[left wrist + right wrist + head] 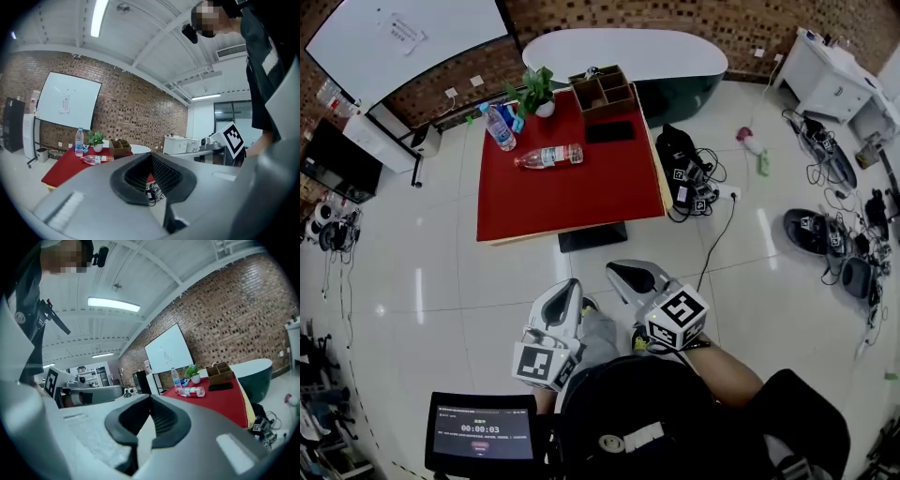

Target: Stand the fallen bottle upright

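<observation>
A clear fallen bottle [548,157] with a red label lies on its side on the red table [581,192], toward the back left. It also shows far ahead as the fallen bottle [97,160] in the left gripper view and as the fallen bottle [191,392] in the right gripper view. My left gripper [565,298] and right gripper [633,278] hover over the floor, well short of the table's near edge. The left gripper [151,157] and the right gripper [151,398] are both shut, with nothing between their jaws.
An upright water bottle [499,128], a potted plant [539,92], a wooden organizer [605,92] and a black phone [609,132] share the table. Cables and black gear [686,173] lie on the floor at its right. A tablet screen [481,433] sits at the lower left.
</observation>
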### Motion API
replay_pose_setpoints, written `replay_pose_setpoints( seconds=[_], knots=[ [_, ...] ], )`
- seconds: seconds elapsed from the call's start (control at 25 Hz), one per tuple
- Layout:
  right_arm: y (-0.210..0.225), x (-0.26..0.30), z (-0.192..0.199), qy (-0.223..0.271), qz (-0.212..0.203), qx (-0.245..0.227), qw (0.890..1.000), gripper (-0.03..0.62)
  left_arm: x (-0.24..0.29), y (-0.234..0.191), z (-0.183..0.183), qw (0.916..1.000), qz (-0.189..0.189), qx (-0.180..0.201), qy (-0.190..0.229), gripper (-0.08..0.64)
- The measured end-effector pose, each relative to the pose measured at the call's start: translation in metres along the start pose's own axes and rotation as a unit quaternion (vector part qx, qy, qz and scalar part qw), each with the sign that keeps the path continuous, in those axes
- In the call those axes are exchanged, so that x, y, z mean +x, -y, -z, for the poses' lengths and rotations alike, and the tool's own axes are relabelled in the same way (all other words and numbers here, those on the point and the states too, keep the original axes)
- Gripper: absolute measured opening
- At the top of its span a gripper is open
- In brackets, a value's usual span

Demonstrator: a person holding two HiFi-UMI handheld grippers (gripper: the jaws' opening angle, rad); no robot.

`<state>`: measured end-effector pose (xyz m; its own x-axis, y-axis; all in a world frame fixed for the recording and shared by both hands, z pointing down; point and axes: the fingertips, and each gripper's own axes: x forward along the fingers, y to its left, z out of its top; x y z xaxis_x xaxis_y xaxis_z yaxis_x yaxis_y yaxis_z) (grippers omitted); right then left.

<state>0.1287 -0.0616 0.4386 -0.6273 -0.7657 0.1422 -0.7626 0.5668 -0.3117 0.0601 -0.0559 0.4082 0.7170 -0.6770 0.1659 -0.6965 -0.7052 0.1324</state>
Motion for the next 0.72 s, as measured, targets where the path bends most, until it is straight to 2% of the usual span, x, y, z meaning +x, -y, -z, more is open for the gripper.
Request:
replay_pose_setpoints(
  seconds=[0.24, 0.36, 0.44, 0.48, 0.6, 0.68, 0.72],
  knots=[
    [0.024, 0.096, -0.023, -0.037, -0.002, -0.039, 0.999, 0.005, 0.025, -0.083, -0.010, 0.9996, 0.008, -0.011, 0.025, 0.008],
    [0.039, 0.149, -0.034, -0.071, -0.010, -0.053, 0.996, 0.008, 0.029, -0.129, -0.015, 0.9992, -0.001, -0.022, 0.033, 0.008],
    [0.048, 0.180, -0.038, -0.095, -0.011, -0.077, 0.992, 0.015, 0.027, -0.159, -0.013, 0.9990, -0.013, -0.030, 0.031, 0.008],
    [0.052, 0.193, -0.037, -0.114, -0.013, -0.096, 0.989, 0.039, 0.027, -0.173, -0.012, 0.9988, -0.020, -0.034, 0.028, 0.008],
    [0.068, 0.229, -0.020, -0.200, -0.026, -0.159, 0.966, 0.145, 0.026, -0.205, -0.012, 0.9977, -0.040, -0.047, 0.026, 0.008],
    [0.083, 0.250, 0.000, -0.263, -0.031, -0.214, 0.940, 0.188, 0.025, -0.214, -0.009, 0.9968, -0.046, -0.059, 0.029, 0.007],
    [0.092, 0.261, 0.010, -0.293, -0.033, -0.248, 0.923, 0.204, 0.024, -0.217, -0.006, 0.9964, -0.049, -0.063, 0.029, 0.007]
  ],
)
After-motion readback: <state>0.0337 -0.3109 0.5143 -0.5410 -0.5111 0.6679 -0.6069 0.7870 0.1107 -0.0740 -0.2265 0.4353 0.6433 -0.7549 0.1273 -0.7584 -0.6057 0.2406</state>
